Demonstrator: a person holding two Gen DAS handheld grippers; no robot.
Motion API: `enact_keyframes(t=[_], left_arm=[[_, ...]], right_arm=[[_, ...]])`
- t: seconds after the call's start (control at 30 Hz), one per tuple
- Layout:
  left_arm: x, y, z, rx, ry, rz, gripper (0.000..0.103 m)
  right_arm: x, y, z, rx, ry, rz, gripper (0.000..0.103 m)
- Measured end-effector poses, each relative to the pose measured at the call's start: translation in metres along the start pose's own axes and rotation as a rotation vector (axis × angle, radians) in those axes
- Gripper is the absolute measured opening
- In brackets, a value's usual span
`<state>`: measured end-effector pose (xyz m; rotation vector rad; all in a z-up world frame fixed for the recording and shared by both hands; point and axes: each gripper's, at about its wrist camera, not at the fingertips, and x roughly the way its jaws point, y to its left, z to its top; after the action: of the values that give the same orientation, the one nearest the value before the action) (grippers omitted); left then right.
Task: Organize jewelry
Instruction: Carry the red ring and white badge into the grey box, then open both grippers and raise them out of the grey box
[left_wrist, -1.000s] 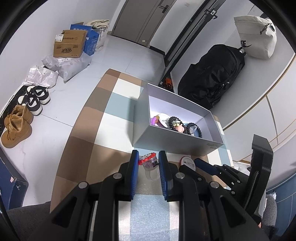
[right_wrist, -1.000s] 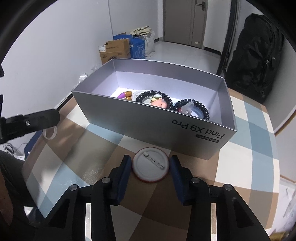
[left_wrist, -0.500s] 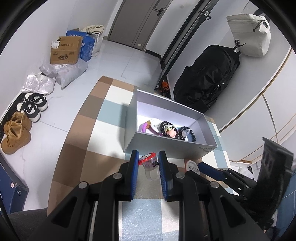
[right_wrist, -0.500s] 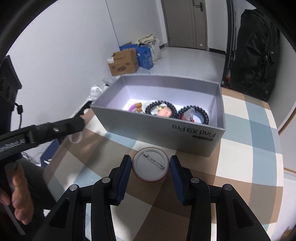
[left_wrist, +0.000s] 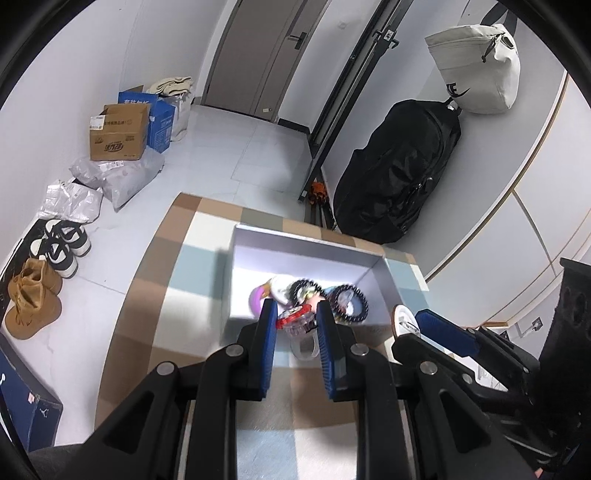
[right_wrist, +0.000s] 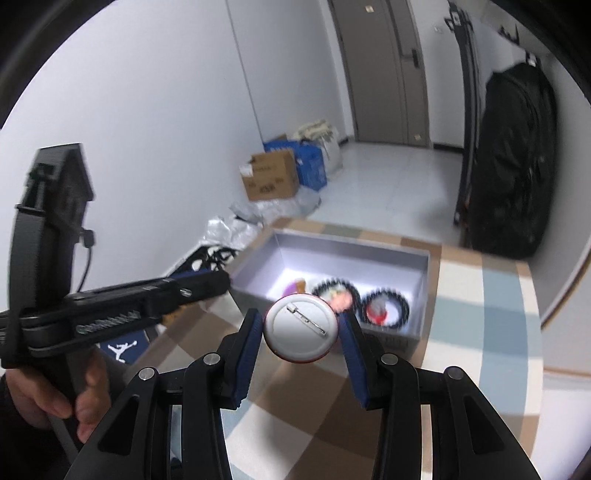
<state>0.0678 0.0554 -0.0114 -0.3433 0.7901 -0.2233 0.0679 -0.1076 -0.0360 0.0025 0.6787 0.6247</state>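
**A:** What did each hand have hold of?

**B:** The left gripper (left_wrist: 293, 325) had its jaws drawn in close on a clear plastic ring with a red top (left_wrist: 297, 323), clamped by the head so the band hung below. The right gripper (right_wrist: 301, 332) had its jaws about a third apart, pressing on the rim of a round pin badge (right_wrist: 301, 326), white back and clasp facing the camera.

**A:** Why by the rim?

**B:** My guess is that a flat disc gives little else to pinch, and an edge grip would let it drop flat once freed.

**A:** And where were they relative to the box?

**B:** Both were in the air over the checked bench (left_wrist: 155, 295), just short of the near wall of the open grey box (right_wrist: 424, 273), which sat towards the bench's far edge. The two pieces were side by side, the badge (left_wrist: 404, 319) just right of the ring in the left view.

**A:** What was in the box already?

**B:** Two dark bead bracelets (right_wrist: 386, 306), something purple at the left end and a pinkish piece between, all blurred. They lay crowded against the near wall; the far half was bare.

**A:** So how far along was it?

**B:** I'd judge mid-carry: both pieces lifted, neither yet inside. The risk was the ring twisting out of so narrow a hold.
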Motion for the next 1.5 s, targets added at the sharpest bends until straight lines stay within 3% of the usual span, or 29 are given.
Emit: enact_keyframes(t=[0.5, 0.77, 1.1, 1.2, 1.27, 1.3, 1.37, 1.5], left_arm=[[0.029, -0.004, 0.021, 0.013, 0.036, -0.010, 0.016], [0.049, -0.004, 0.027, 0.011, 0.094, -0.018, 0.016], [0.063, -0.005, 0.032, -0.013, 0.112, -0.030, 0.017], [0.067, -0.001, 0.034, -0.046, 0.135, -0.053, 0.022], [0.067, 0.000, 0.035, -0.066, 0.145, -0.057, 0.044], [0.064, 0.000, 0.035, -0.066, 0.129, -0.061, 0.049], [0.059, -0.002, 0.035, -0.059, 0.105, -0.037, 0.061], [0.052, -0.006, 0.034, -0.027, 0.083, -0.015, 0.063]], right_arm=[[0.016, -0.049, 0.022, 0.114, -0.027, 0.026, 0.042], [0.033, -0.072, 0.025, 0.189, 0.013, 0.056, 0.042], [0.042, -0.095, 0.023, 0.271, 0.044, 0.047, 0.042], [0.043, -0.096, 0.023, 0.285, 0.040, 0.055, 0.044], [0.039, -0.095, 0.025, 0.284, 0.014, 0.076, 0.052], [0.036, -0.095, 0.025, 0.282, -0.001, 0.079, 0.065], [0.030, -0.095, 0.027, 0.280, -0.032, 0.078, 0.070], [0.023, -0.097, 0.028, 0.278, -0.053, 0.055, 0.076]])
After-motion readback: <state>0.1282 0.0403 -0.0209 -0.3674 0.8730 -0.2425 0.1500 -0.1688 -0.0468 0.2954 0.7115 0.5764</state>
